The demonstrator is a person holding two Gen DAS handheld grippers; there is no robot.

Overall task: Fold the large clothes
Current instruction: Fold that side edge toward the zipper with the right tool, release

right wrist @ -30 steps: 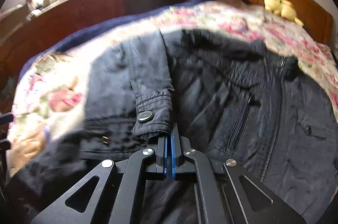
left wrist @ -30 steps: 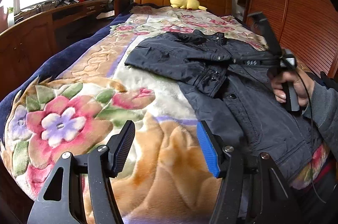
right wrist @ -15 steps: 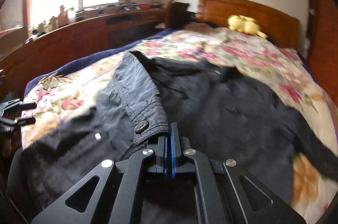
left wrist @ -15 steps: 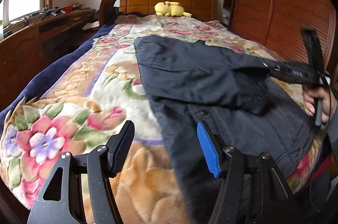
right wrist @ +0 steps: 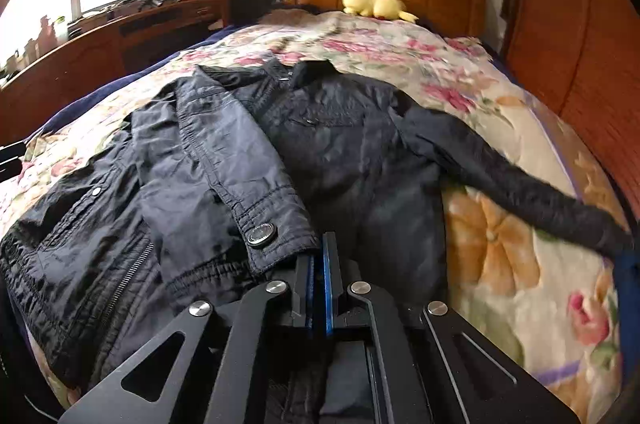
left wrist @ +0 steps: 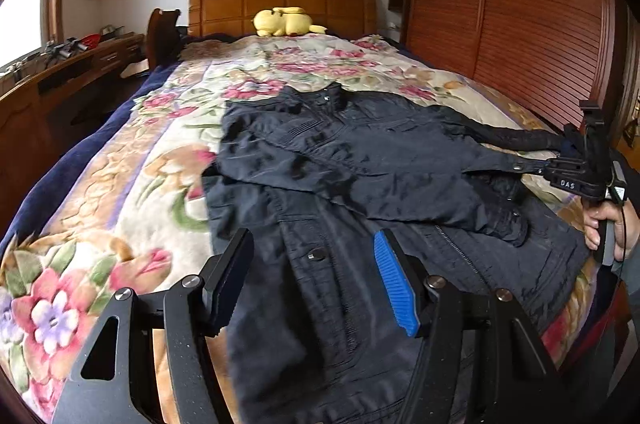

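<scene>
On the floral quilted bed blanket (left wrist: 120, 192), the dark navy nylon jacket (left wrist: 360, 184) now fills frame centre, its snap-buttoned sleeve cuff (right wrist: 276, 232) pulled further across by the clamped right gripper (right wrist: 319, 264); the left gripper (left wrist: 316, 280) still gapes empty.

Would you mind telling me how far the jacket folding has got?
Early stage. Done: the jacket lies spread on the bed. In hand: the right gripper grips one sleeve cuff, laid across the front. Left: the other sleeve trails outward; the left gripper hangs open.
</scene>
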